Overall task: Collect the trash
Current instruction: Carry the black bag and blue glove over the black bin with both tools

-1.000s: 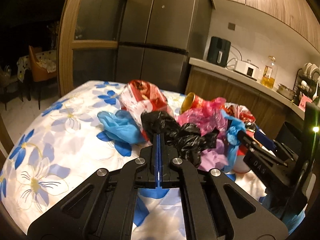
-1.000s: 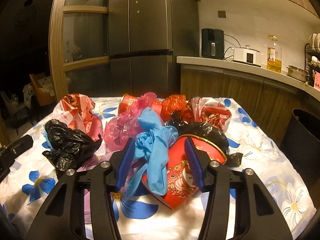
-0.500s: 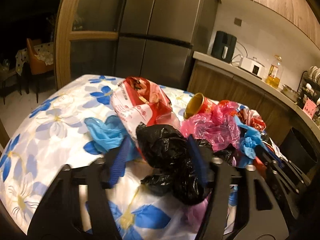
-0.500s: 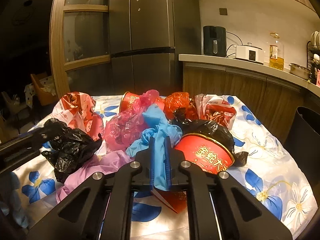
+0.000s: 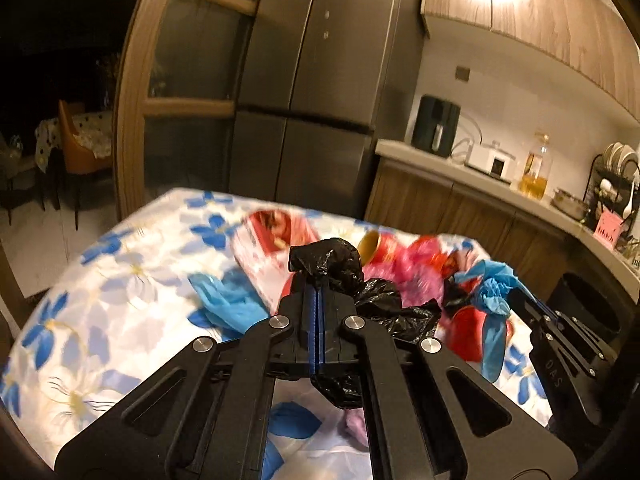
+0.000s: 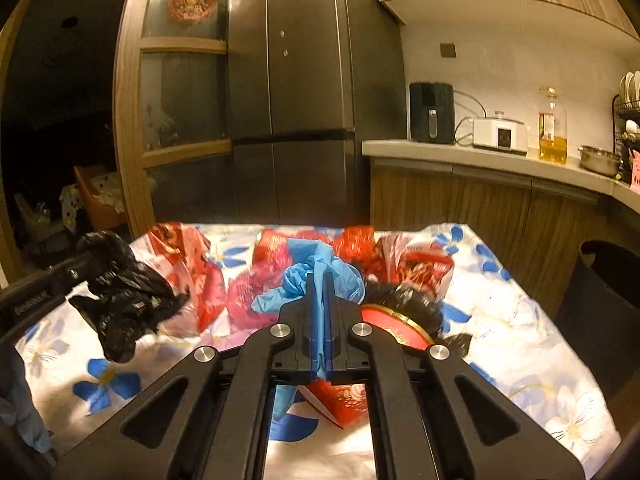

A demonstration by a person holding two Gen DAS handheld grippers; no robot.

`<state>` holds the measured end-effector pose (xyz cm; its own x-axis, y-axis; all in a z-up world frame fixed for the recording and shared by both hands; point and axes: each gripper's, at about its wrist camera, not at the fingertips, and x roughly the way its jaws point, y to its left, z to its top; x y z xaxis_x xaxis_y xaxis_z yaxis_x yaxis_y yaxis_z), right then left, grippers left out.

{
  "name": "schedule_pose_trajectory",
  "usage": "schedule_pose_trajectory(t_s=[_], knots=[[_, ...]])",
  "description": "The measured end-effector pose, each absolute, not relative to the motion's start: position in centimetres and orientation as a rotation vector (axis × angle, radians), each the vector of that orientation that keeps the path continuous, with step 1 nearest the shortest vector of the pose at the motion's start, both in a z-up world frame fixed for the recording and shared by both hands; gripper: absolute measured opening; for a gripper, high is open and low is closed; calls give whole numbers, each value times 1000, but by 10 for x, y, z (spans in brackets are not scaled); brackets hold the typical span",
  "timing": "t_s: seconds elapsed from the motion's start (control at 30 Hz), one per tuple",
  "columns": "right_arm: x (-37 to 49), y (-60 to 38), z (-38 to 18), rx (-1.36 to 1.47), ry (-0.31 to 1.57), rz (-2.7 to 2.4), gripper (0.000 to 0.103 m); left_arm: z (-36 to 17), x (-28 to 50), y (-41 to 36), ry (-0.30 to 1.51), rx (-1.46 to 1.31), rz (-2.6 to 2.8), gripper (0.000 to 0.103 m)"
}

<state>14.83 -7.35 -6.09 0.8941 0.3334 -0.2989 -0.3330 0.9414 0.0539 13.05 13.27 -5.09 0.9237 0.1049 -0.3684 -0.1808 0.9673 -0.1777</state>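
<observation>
Both lifted: left claw (image 5: pixel 316 292) pinching black bag (image 5: pixel 352 276), right claw (image 6: pixel 320 280) pinching blue glove (image 6: pixel 316 276).

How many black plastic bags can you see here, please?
2. One black bag is pinched in the shut left gripper, above the table; the other black bag lies in the pile behind the red bowl. More may be hidden.

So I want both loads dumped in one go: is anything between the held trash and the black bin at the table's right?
Nothing visible blocks it. The left gripper pinches the black bag, the right gripper the blue glove. The bin stands open beside the table, with only bare tablecloth between.
</observation>
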Motion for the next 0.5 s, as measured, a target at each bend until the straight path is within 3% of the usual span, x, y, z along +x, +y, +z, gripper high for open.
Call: schedule_pose_trajectory(t_s=[0.5], knots=[[94, -150, -19, 56, 231, 309, 3, -17, 110, 59, 320, -152, 30, 0]])
